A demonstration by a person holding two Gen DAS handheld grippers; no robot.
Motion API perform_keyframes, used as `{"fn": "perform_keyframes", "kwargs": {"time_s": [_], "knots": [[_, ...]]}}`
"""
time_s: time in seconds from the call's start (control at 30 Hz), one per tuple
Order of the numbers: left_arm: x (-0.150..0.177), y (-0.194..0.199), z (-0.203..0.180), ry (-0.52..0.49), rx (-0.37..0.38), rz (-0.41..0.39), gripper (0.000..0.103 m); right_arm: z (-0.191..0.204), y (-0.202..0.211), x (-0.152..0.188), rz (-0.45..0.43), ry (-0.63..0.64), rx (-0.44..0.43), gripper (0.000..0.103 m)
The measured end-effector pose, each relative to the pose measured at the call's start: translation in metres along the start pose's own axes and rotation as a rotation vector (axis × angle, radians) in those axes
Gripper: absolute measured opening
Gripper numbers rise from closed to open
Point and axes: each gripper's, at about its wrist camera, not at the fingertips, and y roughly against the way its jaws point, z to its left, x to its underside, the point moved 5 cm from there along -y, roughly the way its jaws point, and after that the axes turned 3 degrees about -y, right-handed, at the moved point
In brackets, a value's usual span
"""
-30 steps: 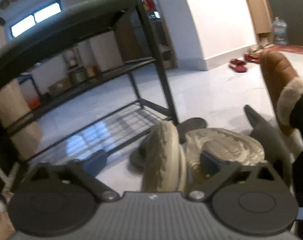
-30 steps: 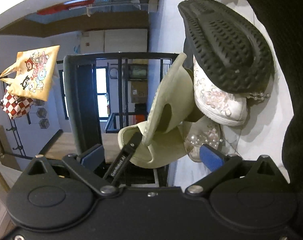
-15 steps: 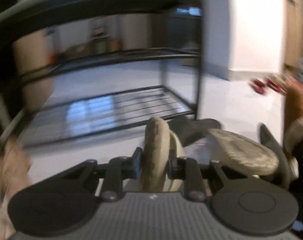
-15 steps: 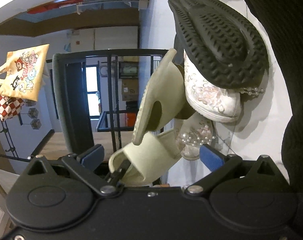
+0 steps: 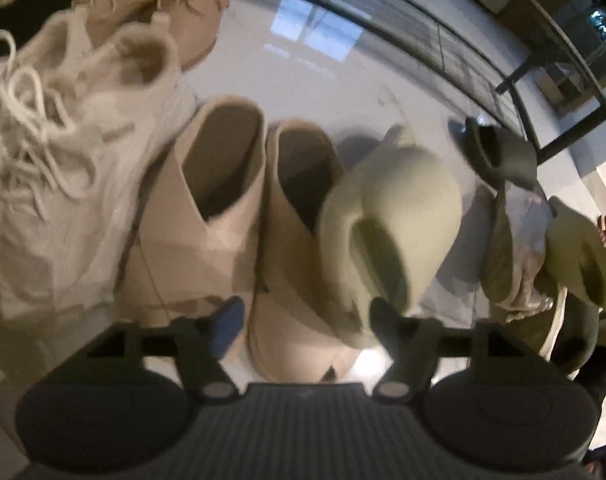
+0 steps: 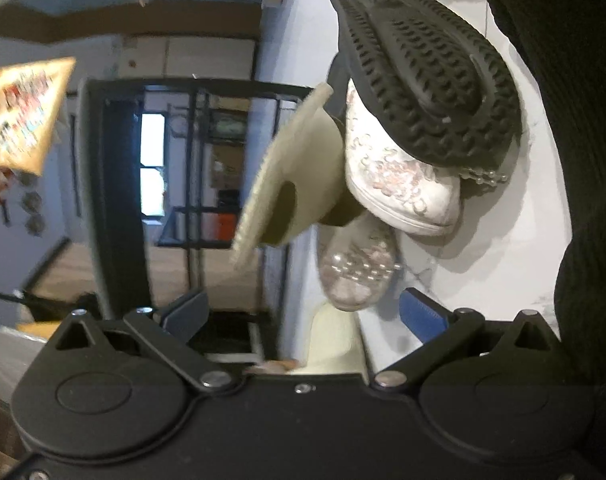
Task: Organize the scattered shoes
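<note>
Left tool (image 5: pixel 307 312) spread wide over two beige booties (image 5: pixel 207 216) — right tool (image 6: pixel 303 312) wide too, gripping nothing.

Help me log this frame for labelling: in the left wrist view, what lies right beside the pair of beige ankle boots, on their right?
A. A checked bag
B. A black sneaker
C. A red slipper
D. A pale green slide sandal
D: the pale green slide sandal leans against the right-hand boot of the beige ankle boots, just ahead of the open left gripper.
</note>
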Motion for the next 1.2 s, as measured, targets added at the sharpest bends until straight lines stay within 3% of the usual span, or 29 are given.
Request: {"fn": "perform_keyframes", "kwargs": {"time_s": [0.17,0.27,0.33,0.4,0.6,0.67,0.77,0.9,1.1,1.2], "knots": [[-0.014,0.037,0.014,-0.115,0.022,-0.174,0.102,0.011,-0.023,0.02,0.083,0.177,0.186,0.103],[-0.023,0.044,0.014,-0.207,-0.01,-0.266,0.102,0.031,-0.052,0.049,0.178,0.392,0.295,0.103],[-0.025,0.052,0.023,-0.265,-0.044,-0.337,0.102,0.047,-0.081,0.075,0.243,0.51,0.307,0.103],[-0.029,0.054,0.027,-0.282,-0.061,-0.364,0.102,0.055,-0.105,0.095,0.288,0.556,0.313,0.103],[-0.039,0.067,0.053,-0.279,-0.08,-0.445,0.102,0.065,-0.172,0.125,0.272,0.53,0.365,0.103],[-0.04,0.066,0.058,-0.297,-0.074,-0.466,0.102,0.065,-0.188,0.13,0.27,0.501,0.375,0.103],[-0.042,0.062,0.062,-0.321,-0.087,-0.475,0.102,0.063,-0.21,0.138,0.28,0.523,0.47,0.103],[-0.047,0.056,0.07,-0.281,-0.084,-0.463,0.102,0.063,-0.223,0.142,0.279,0.54,0.555,0.103],[-0.051,0.049,0.08,-0.204,-0.08,-0.425,0.102,0.075,-0.202,0.15,0.339,0.818,0.661,0.101],[-0.05,0.043,0.079,-0.193,-0.062,-0.405,0.102,0.06,-0.176,0.134,0.329,0.818,0.733,0.101]]}}
